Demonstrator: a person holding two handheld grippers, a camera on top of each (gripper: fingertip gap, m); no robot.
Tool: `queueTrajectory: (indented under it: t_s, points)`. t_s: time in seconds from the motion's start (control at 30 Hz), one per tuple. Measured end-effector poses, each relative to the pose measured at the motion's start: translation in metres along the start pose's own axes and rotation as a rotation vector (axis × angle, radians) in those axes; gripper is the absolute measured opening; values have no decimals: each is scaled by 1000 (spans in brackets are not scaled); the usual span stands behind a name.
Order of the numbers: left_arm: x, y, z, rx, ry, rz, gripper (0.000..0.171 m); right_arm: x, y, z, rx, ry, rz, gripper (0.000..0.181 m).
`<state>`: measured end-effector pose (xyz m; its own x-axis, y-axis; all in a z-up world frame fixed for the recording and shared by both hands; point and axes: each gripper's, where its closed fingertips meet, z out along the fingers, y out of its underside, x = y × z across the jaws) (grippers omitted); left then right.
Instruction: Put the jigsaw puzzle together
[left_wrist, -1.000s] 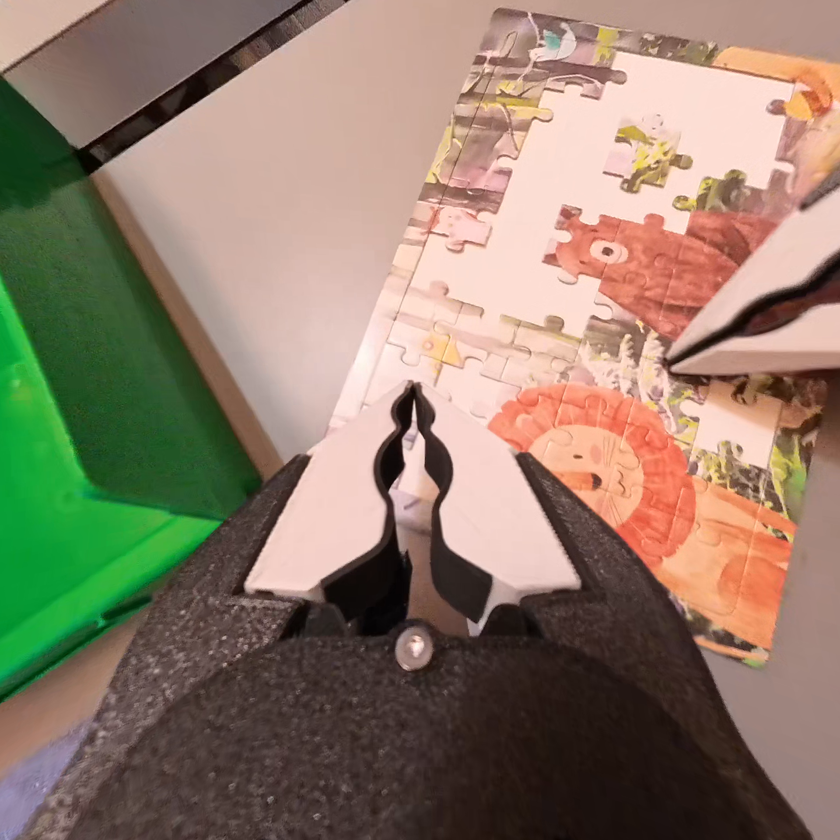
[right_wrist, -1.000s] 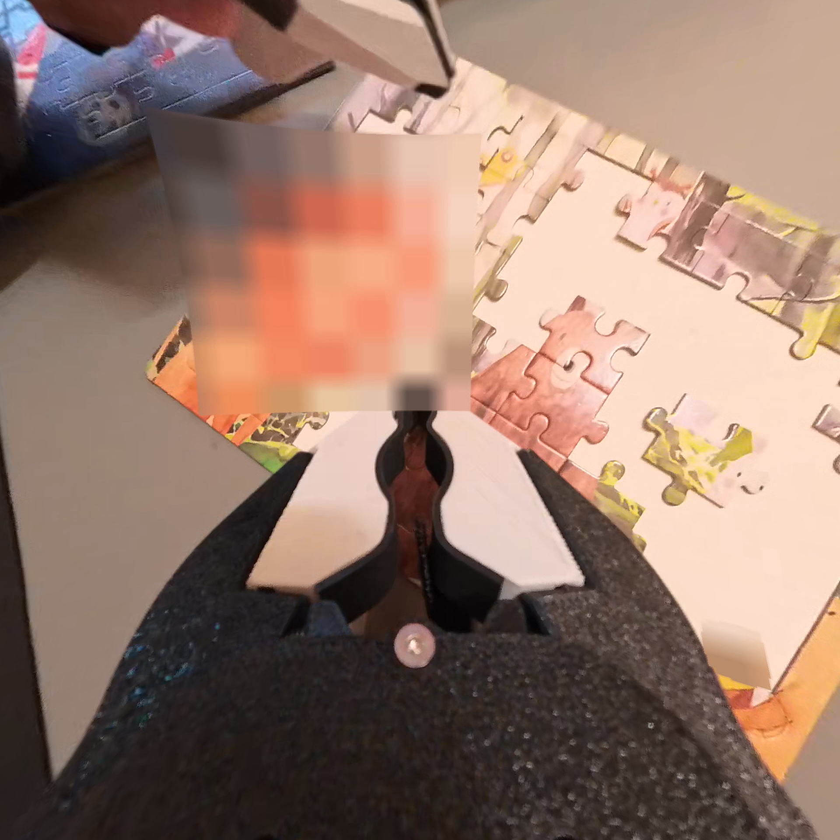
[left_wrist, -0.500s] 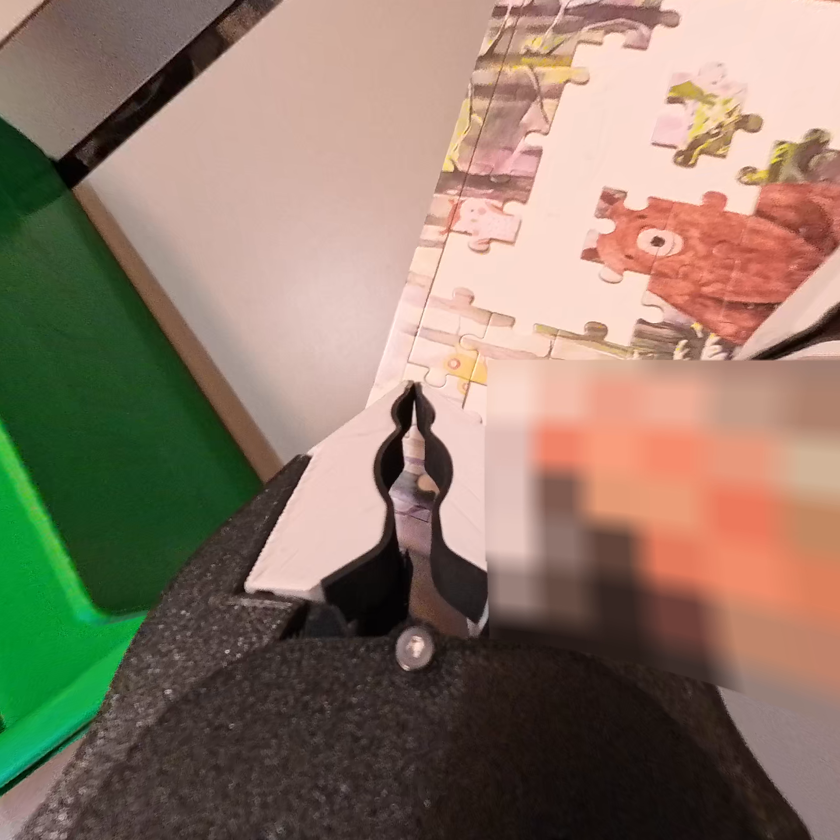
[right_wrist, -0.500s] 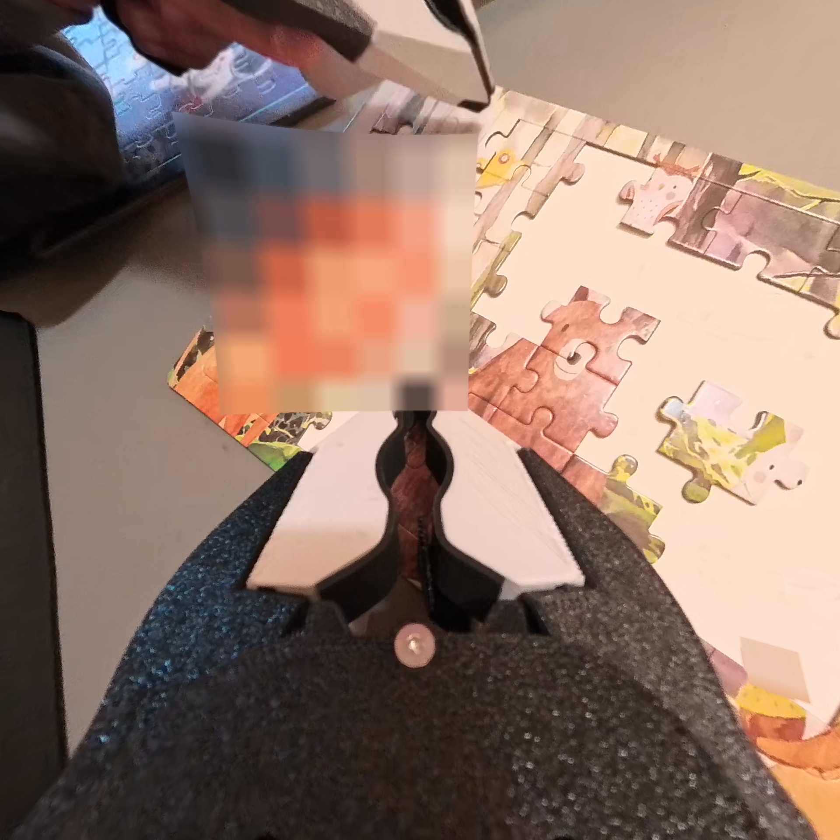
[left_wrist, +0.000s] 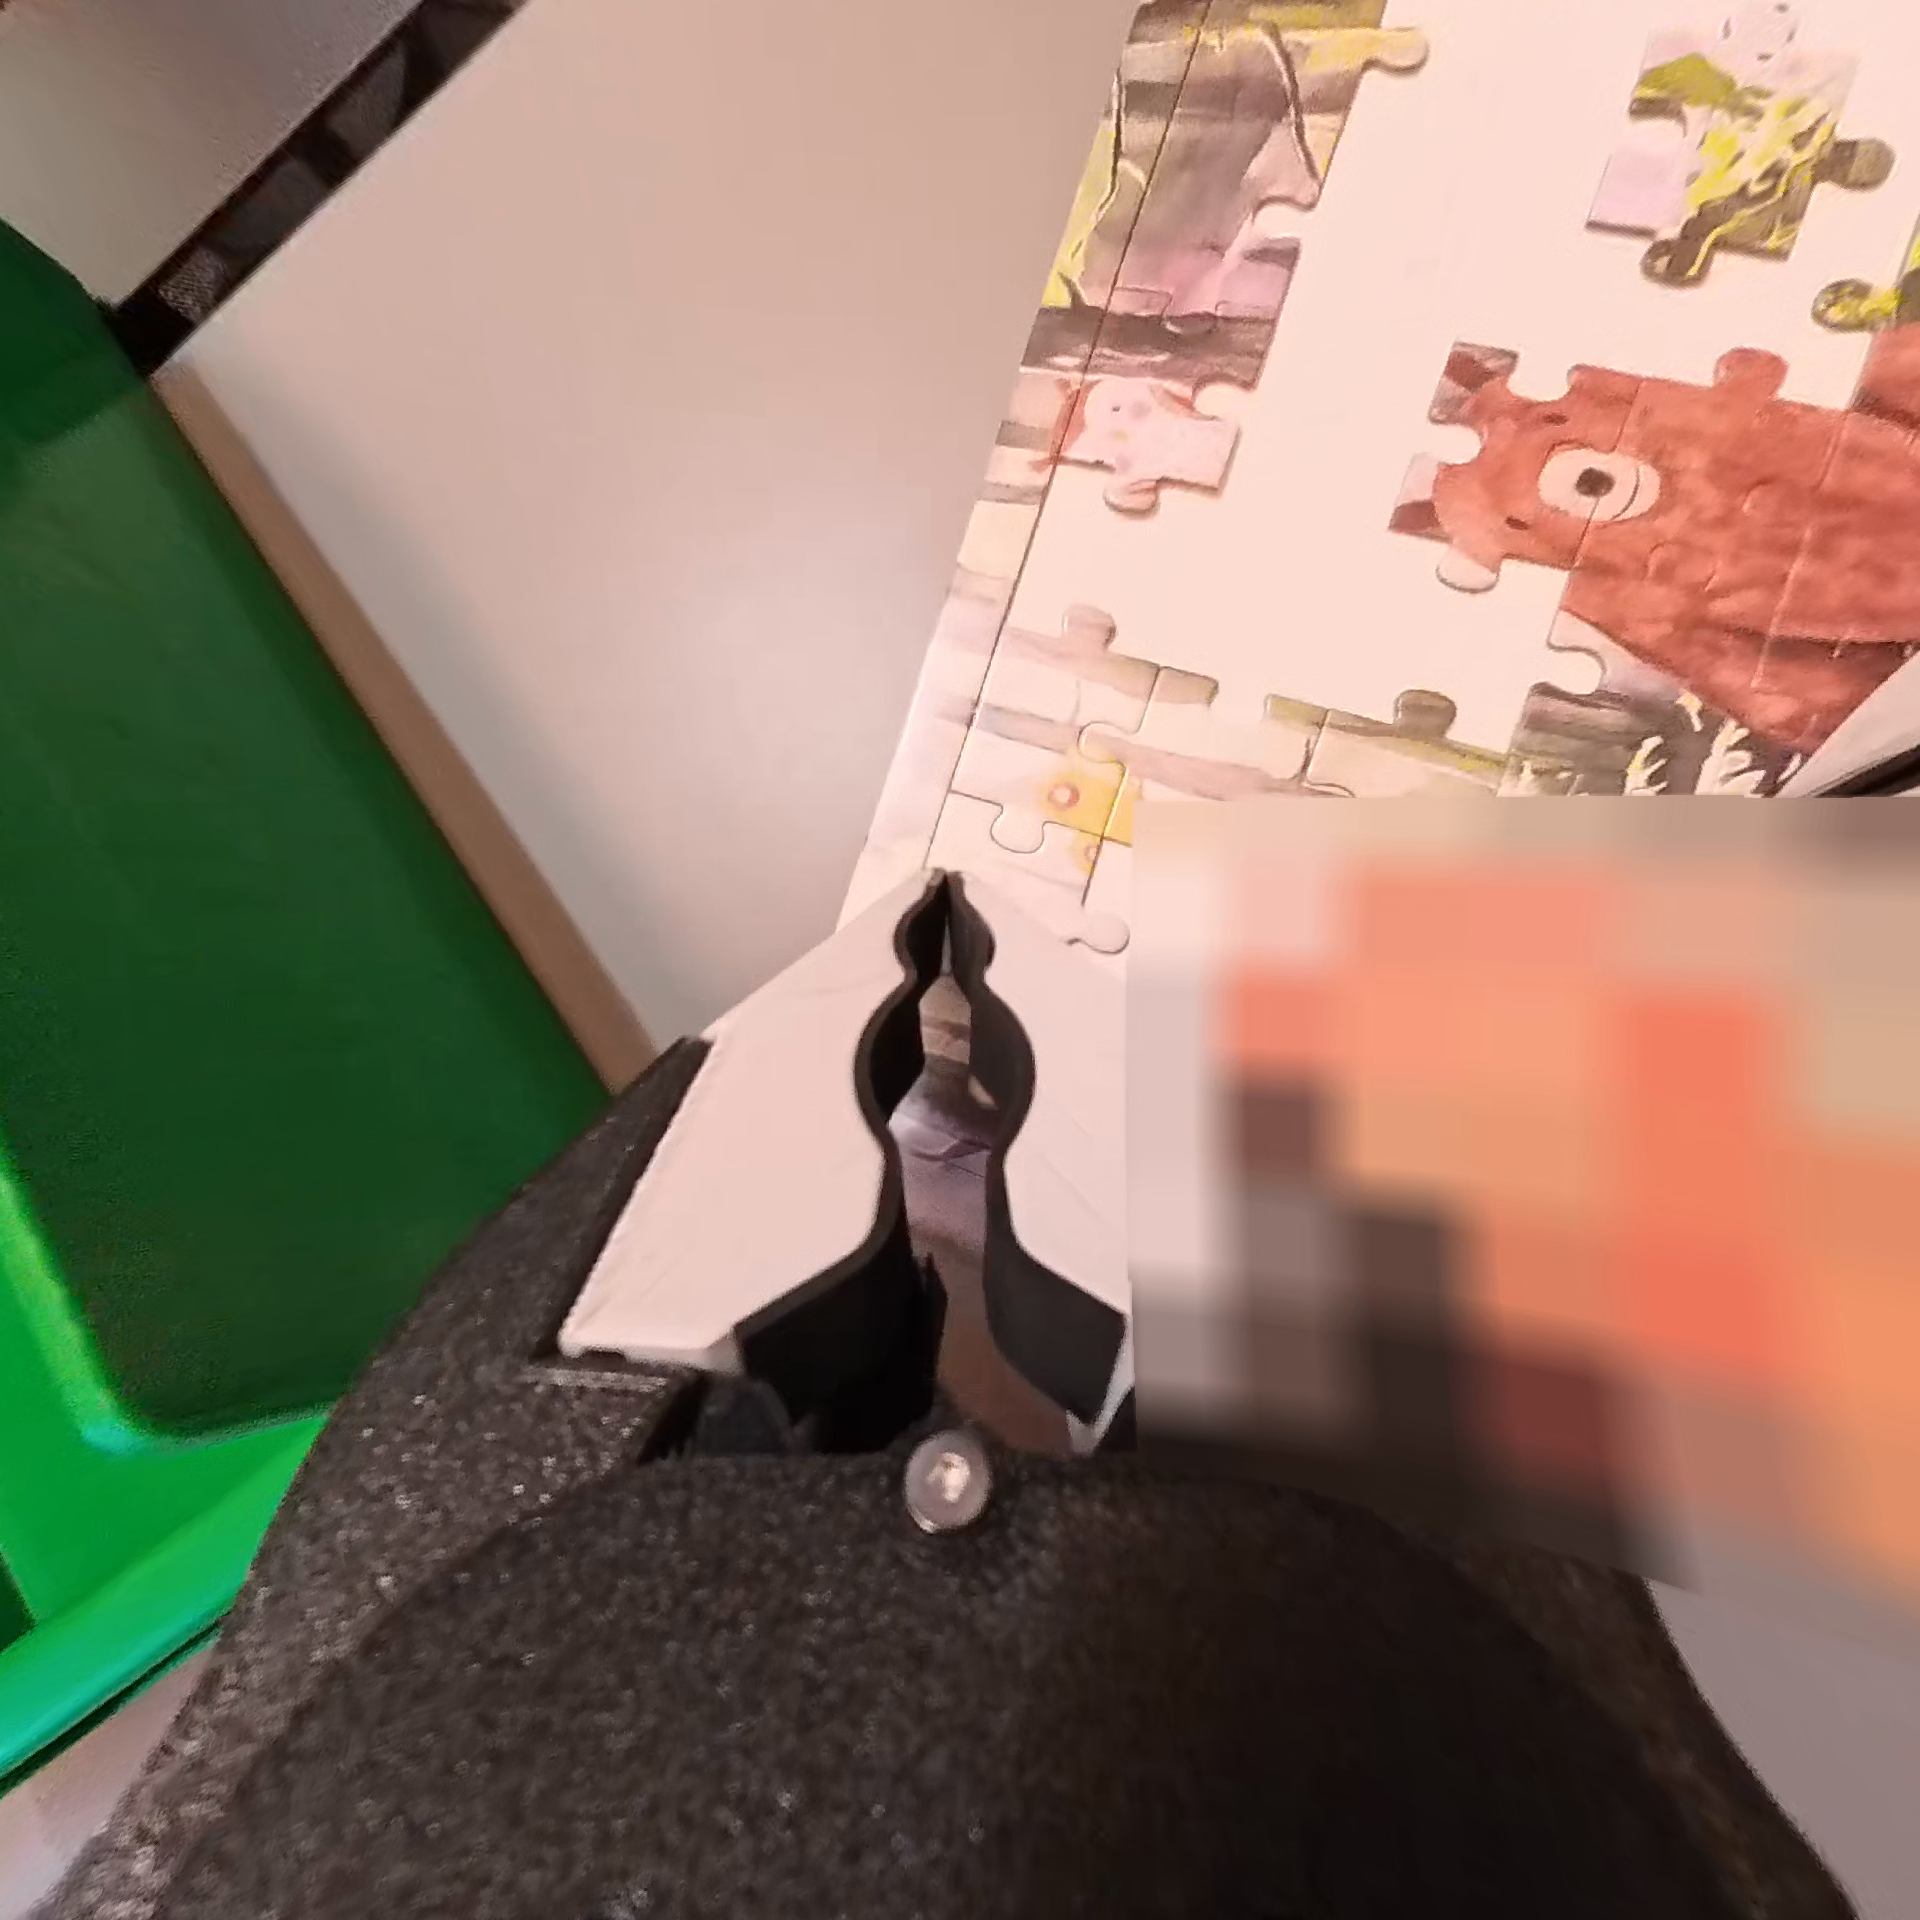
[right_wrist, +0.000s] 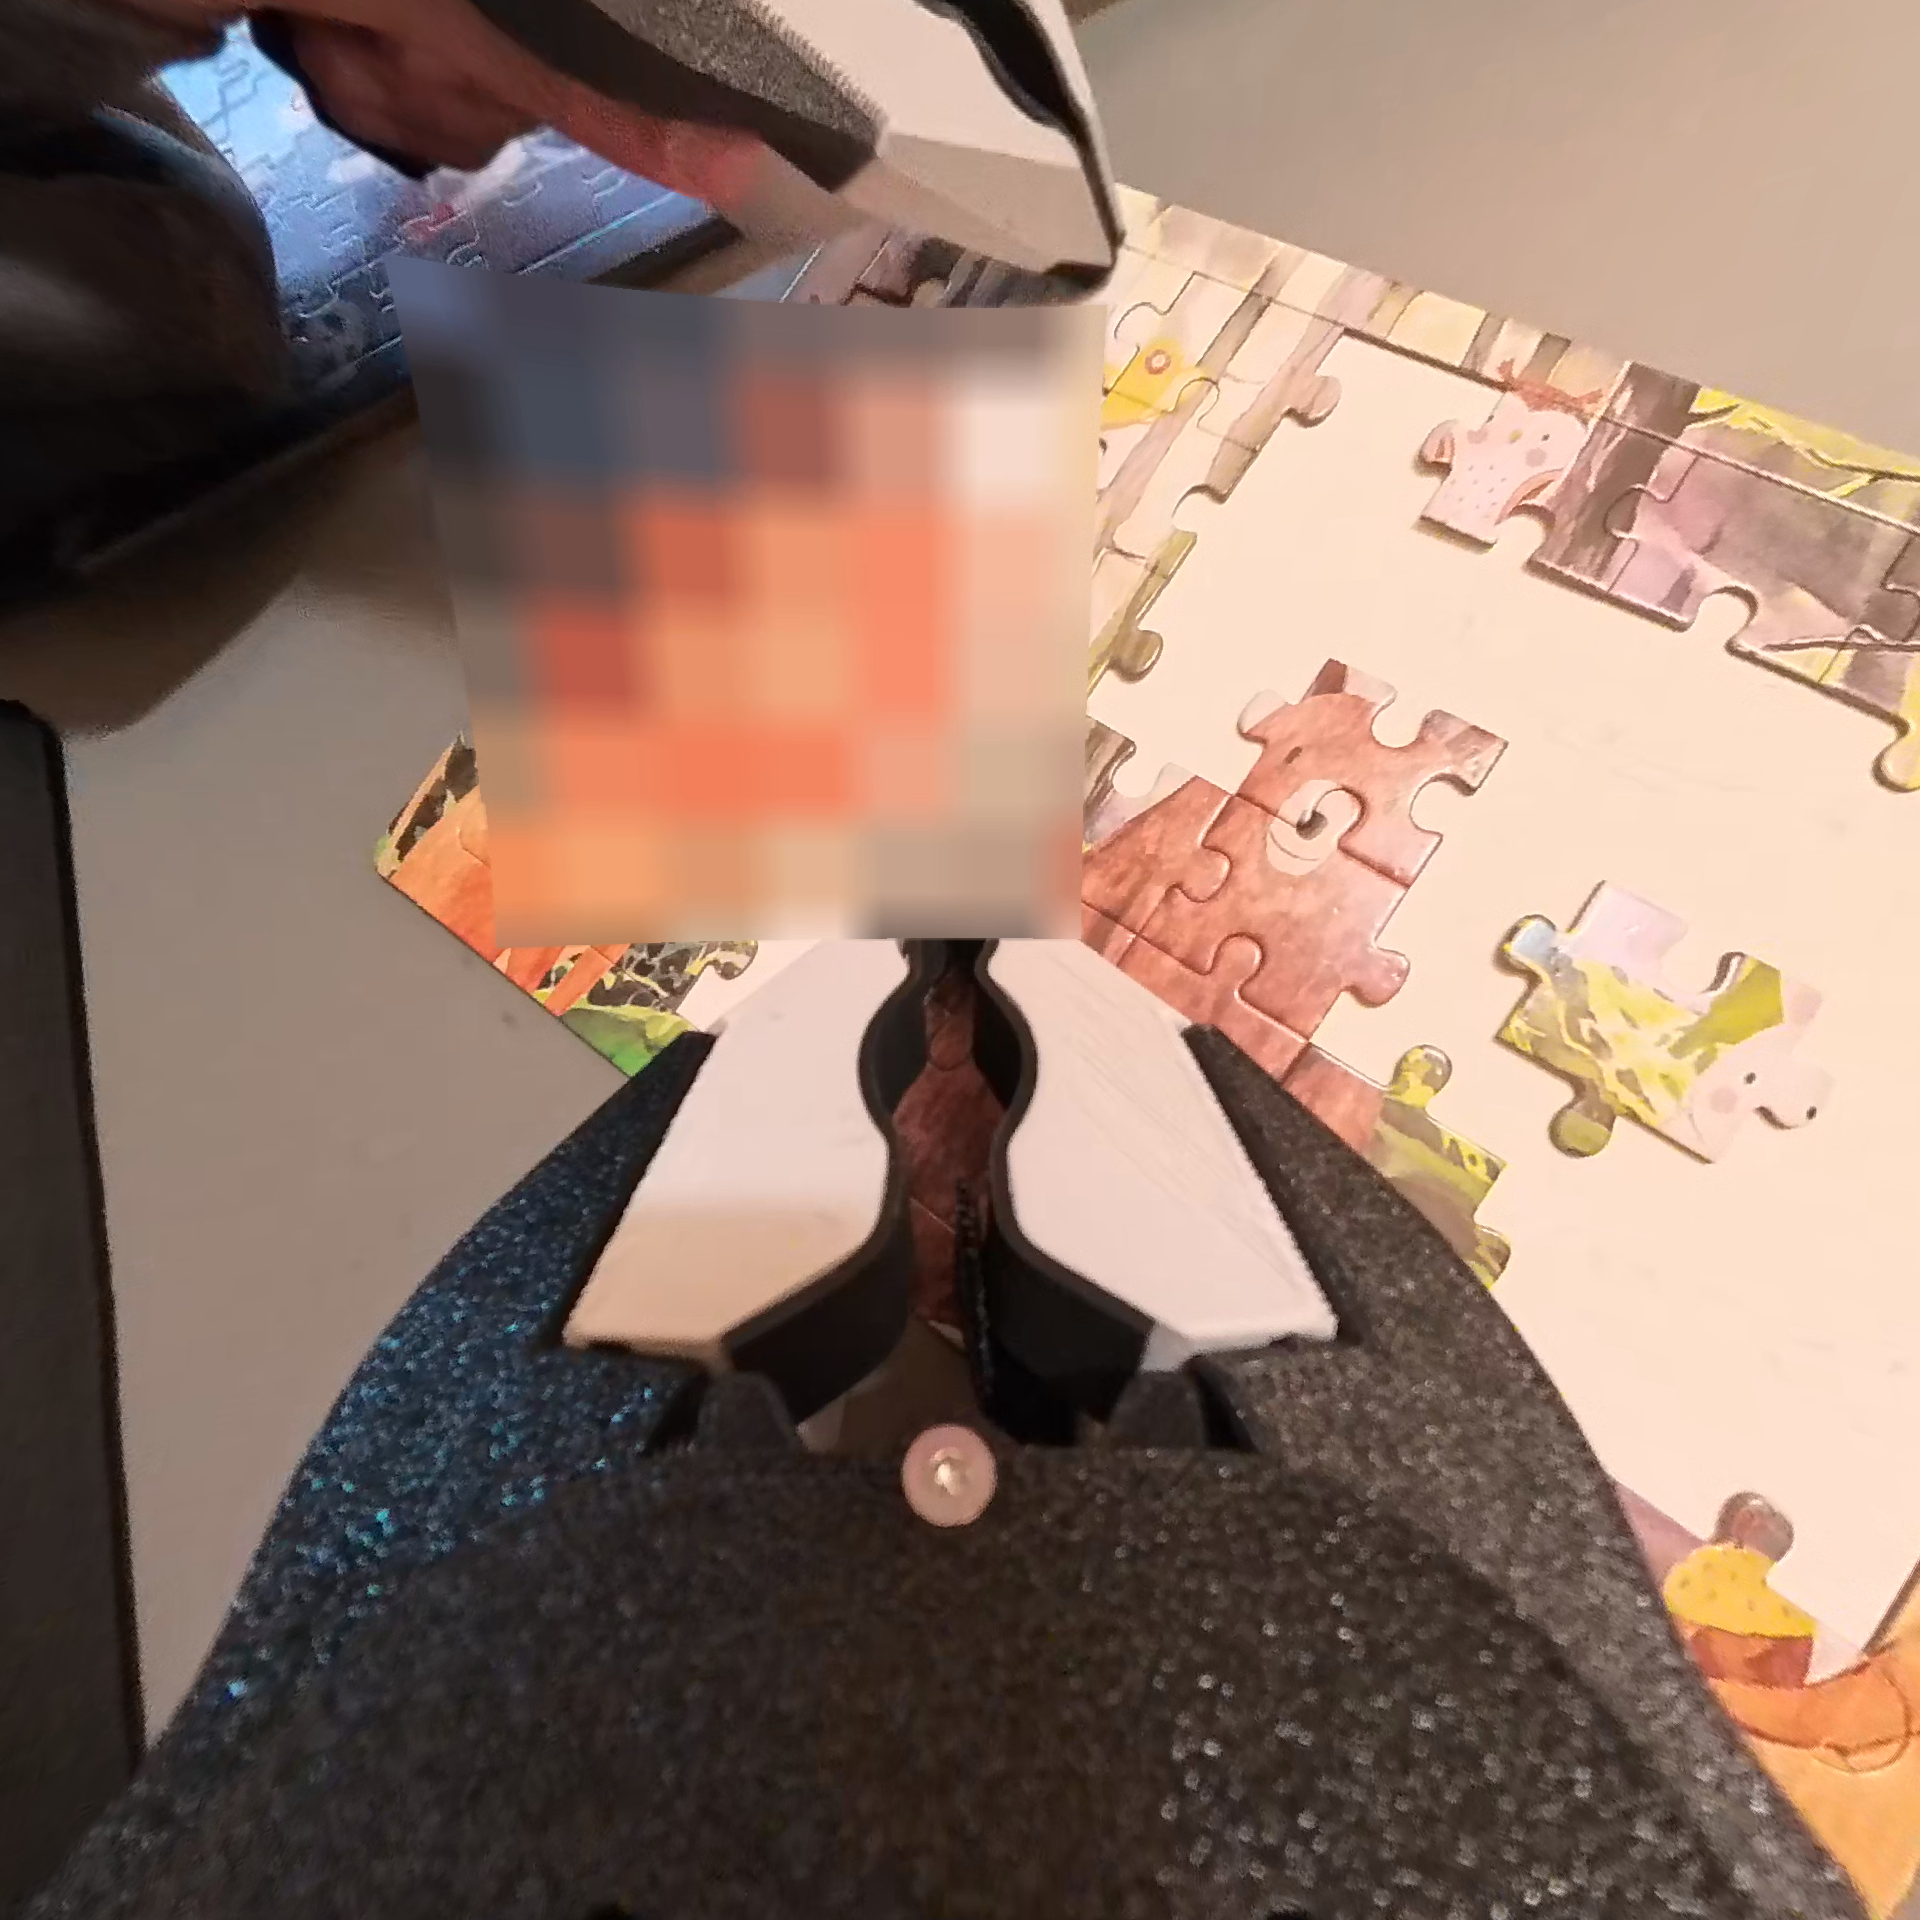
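The jigsaw puzzle (right_wrist: 1621, 644) lies flat on the grey bench (left_wrist: 665, 436), partly built: a pale empty middle is framed by joined border pieces, with a brown bear section (right_wrist: 1309, 862) reaching in from the side. One loose green-and-yellow piece (right_wrist: 1652, 1023) sits alone on the bare middle, apart from every joined piece.

Seen from the right claw (right_wrist: 951, 951), that loose piece lies ahead and to the right, just beyond the bear, its long axis running roughly across the claw's line of reach. The right claw is clenched, with nothing visible between its tips. From the left claw (left_wrist: 948, 883), also clenched and empty at the puzzle's near corner, the same piece (left_wrist: 1735, 135) is far ahead and to the right, past the bear (left_wrist: 1704, 540). The right claw is therefore judged the nearer one for it.

A green bin (left_wrist: 187, 831) stands to the left claw's left, off the puzzle.
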<state>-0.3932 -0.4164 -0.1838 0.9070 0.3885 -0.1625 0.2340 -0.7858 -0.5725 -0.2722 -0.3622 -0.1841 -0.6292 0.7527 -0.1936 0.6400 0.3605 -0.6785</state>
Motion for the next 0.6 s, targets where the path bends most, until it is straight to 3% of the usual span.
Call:
queueTrajectory:
  t_s: [0.17,0.3,0.37,0.4,0.5,0.6]
  points:
    - [-2,-4,-22,40,-32,-30,0,0,0,0,-3,-3,6,0]
    - [22,34,-50,-24,-57,-122,3,-4,-7,-5,9,-5,-8,1]
    - [37,53,-61,-29,-61,-219,17,16,-27,-37,114,80,7,31]
    - [42,61,-66,-23,-62,-267,19,39,-30,-60,146,163,26,33]
    - [59,77,-75,8,-23,-378,19,101,6,-113,107,345,118,37]
    - [66,86,-75,5,-28,-386,0,125,48,-121,102,305,239,47]
